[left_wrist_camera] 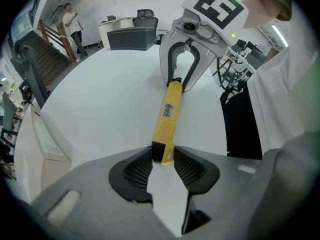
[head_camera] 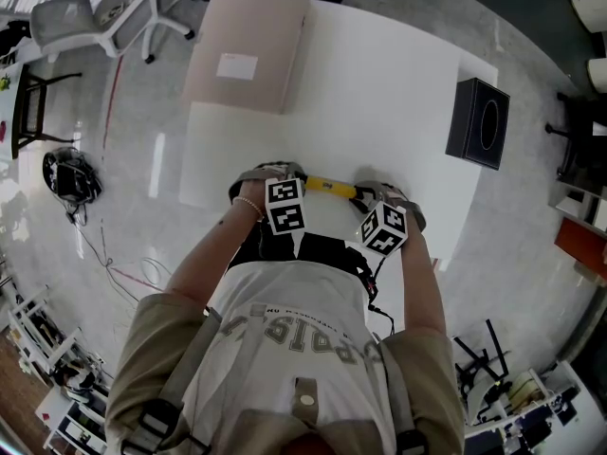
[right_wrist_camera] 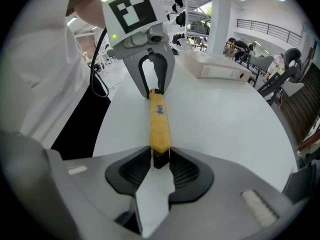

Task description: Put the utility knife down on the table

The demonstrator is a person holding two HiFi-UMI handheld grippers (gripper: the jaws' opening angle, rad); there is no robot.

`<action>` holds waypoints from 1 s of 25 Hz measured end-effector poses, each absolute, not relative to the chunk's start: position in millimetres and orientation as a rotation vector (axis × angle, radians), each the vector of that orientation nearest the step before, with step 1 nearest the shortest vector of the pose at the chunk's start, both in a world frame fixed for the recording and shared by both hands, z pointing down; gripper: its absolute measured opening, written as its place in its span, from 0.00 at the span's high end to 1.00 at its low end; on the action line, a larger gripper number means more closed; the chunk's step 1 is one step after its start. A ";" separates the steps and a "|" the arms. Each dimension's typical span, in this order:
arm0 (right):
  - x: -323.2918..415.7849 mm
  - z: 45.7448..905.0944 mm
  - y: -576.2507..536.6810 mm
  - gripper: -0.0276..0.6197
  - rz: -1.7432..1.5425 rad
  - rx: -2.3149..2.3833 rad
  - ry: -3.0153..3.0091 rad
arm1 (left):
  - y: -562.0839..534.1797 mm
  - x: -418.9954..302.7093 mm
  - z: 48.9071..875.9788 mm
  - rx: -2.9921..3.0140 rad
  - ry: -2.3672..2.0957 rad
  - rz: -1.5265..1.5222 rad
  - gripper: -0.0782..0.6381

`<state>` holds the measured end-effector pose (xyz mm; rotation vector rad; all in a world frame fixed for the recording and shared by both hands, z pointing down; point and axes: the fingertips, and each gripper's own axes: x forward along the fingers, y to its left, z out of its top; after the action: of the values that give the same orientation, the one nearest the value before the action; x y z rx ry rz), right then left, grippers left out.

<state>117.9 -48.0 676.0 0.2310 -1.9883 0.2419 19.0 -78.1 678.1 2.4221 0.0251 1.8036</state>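
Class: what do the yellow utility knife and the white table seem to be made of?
The utility knife looks like plastic: matte yellow moulded body, black end. The table has a smooth, even white top, perhaps laminate or painted board.

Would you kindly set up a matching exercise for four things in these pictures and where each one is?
1. utility knife
2. black box
3. binder
4. office chair

A. on the floor beyond the table
B. lying flat, far left on the table
C. gripped between left tongs and right tongs
D. at the table's right edge

Pairs: 1-C; 2-D; 3-B; 4-A
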 end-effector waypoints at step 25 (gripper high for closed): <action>134.4 671.5 -45.4 0.76 0.288 0.277 -1.980 | -78.0 19.4 679.5 2.359 0.044 1.885 0.69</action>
<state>134.4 -45.4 671.5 0.2769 -1.9796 0.2879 19.4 -78.0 679.5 2.3587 0.0445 1.8855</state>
